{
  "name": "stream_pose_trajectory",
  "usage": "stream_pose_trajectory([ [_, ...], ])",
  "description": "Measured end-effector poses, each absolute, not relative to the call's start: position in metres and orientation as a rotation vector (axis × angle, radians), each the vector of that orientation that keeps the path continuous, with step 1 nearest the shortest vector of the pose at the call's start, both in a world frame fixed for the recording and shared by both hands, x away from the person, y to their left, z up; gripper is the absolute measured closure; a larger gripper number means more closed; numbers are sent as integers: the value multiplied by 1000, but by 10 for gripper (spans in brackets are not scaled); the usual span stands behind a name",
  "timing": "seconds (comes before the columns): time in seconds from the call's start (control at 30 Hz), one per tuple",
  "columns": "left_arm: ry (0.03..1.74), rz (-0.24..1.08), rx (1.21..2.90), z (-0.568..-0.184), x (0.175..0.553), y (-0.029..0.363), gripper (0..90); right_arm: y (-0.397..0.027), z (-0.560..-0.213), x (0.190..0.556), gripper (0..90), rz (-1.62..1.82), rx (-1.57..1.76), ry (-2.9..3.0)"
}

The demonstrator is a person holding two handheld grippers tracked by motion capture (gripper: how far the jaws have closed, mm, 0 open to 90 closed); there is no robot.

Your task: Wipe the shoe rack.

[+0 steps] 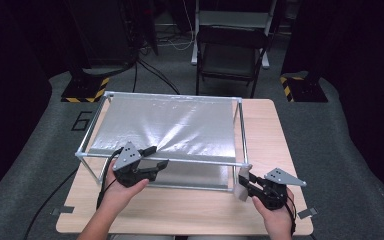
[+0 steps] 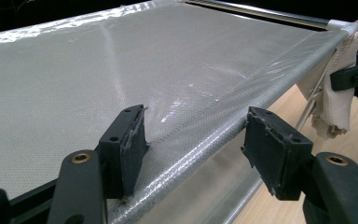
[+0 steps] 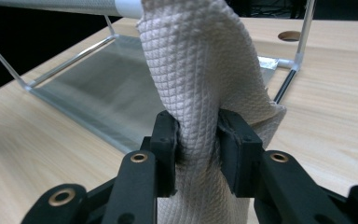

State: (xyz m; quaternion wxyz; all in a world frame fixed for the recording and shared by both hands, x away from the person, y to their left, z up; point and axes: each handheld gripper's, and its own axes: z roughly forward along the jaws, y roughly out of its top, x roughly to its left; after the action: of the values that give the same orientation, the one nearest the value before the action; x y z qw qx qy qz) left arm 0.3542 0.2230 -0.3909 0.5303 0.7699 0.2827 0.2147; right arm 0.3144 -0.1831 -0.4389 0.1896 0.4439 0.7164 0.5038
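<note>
A metal tube frame (image 1: 92,130) stands on the wooden table (image 1: 270,145), with a silvery mesh sheet (image 1: 170,122) stretched over its top. My left gripper (image 1: 156,157) is open at the frame's front rail (image 2: 242,112); the sheet-covered rail runs between its jaws, one pad resting on the sheet (image 2: 74,70). A white quilted cloth (image 3: 200,70) hangs from the frame's near right corner. My right gripper (image 3: 198,140) is shut on it, both pads pressing into the bunched fabric. In the high view that gripper (image 1: 244,181) sits just below the corner, on the cloth (image 1: 240,191).
A dark folding chair (image 1: 230,55) stands behind the table. Two stands with yellow-and-black bases (image 1: 85,90) (image 1: 300,87) flank the back corners. Cables run over the grey floor. The table has a round hole (image 3: 291,35) near the frame's far leg.
</note>
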Motion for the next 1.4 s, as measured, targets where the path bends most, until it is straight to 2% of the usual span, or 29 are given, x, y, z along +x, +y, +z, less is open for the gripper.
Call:
stream_pose_trajectory([
  [0.27,671,512,1842,-391,355,223,388,-179,-466,326,675,1371,1290,2046],
  [0.5,671,516,1846,-391,355,222,389,-177,-446,324,682,1360,1241,2022],
  [0.6,672,516,1845,-391,355,222,388,-177,-448,324,687,1369,1231,2010],
  [0.77,671,516,1843,-391,355,222,388,-175,-483,330,691,1329,1299,2055],
  [0.97,672,518,1844,-391,355,221,389,-173,-500,334,692,1280,1328,2078],
  [1.27,671,525,1838,-392,355,221,389,-174,-510,336,692,1270,1334,2092],
  [1.4,670,519,1842,-391,356,221,389,-171,-500,338,696,1215,1342,2119],
])
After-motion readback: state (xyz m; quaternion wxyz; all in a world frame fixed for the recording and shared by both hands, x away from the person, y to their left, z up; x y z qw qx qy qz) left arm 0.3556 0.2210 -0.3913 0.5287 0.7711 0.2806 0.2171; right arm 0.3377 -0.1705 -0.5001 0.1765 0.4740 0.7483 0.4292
